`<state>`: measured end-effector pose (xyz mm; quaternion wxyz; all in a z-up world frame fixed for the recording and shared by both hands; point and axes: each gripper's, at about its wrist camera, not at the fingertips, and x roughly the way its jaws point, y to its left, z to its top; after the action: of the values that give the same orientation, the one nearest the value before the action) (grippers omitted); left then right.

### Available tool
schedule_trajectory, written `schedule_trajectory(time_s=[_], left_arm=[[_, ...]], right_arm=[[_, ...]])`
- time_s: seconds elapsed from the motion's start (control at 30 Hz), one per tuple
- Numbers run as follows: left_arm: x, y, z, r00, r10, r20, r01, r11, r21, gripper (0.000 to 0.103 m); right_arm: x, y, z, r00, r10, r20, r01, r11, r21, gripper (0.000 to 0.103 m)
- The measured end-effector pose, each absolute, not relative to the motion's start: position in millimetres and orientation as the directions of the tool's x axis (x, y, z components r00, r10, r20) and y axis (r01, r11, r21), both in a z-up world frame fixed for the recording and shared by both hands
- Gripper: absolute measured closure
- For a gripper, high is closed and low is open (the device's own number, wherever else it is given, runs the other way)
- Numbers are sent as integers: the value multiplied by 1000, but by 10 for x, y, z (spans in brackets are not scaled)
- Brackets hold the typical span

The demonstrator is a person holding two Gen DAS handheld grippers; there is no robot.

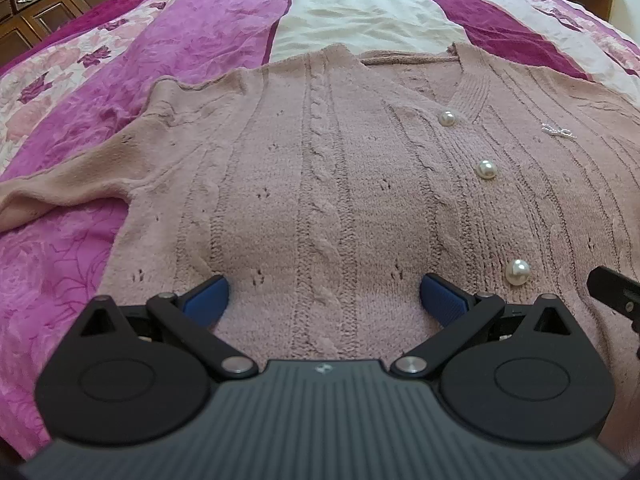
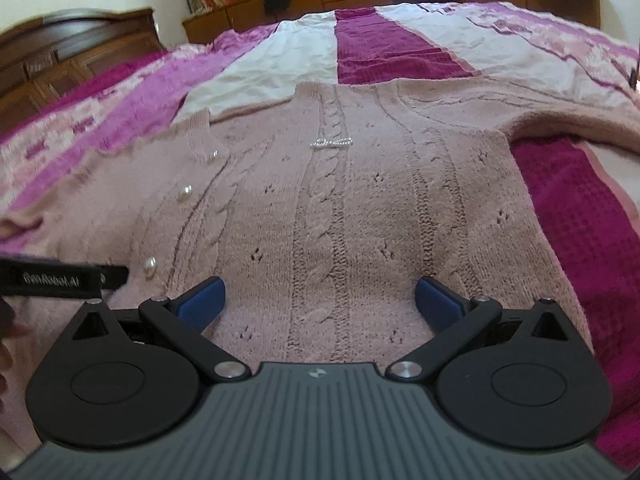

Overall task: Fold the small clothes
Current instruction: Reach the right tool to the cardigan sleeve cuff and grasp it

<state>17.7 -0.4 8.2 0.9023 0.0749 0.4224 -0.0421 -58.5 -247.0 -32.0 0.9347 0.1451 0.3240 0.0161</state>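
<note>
I hold the left gripper (image 1: 324, 298) and right gripper (image 2: 320, 298) spread wide, empty, over the hem of the pink cable-knit cardigan (image 1: 340, 184) lying flat, buttoned, on the bedspread (image 1: 192, 40); sleeves trail toward nine and two o'clock. Folding looks unstarted; next, I judge, pinch a side edge.

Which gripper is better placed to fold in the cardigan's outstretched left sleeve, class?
Probably the left gripper: it hangs open over the cardigan half nearest the left sleeve. The right gripper sits beyond the pearl buttons.
</note>
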Motion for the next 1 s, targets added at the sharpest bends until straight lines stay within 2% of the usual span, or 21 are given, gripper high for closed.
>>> schedule_trajectory(time_s=[0.33, 0.57, 0.8, 1.0], left_arm=[[185, 53, 206, 598, -19, -801, 97, 994, 49, 0], [137, 90, 302, 577, -41, -815, 69, 998, -1, 0], [97, 74, 348, 569, -37, -821, 54, 999, -8, 0], [100, 29, 328, 565, -18, -825, 50, 999, 12, 0]], right_arm=[[-647, -2799, -237, 785, 293, -546, -6, 885, 466, 0], [-742, -3163, -139, 782, 409, -470, -33, 780, 624, 0], [-886, -3719, -19, 819, 394, -417, -12, 738, 675, 0], [-1000, -4299, -18, 863, 269, -427, 104, 733, 672, 0]])
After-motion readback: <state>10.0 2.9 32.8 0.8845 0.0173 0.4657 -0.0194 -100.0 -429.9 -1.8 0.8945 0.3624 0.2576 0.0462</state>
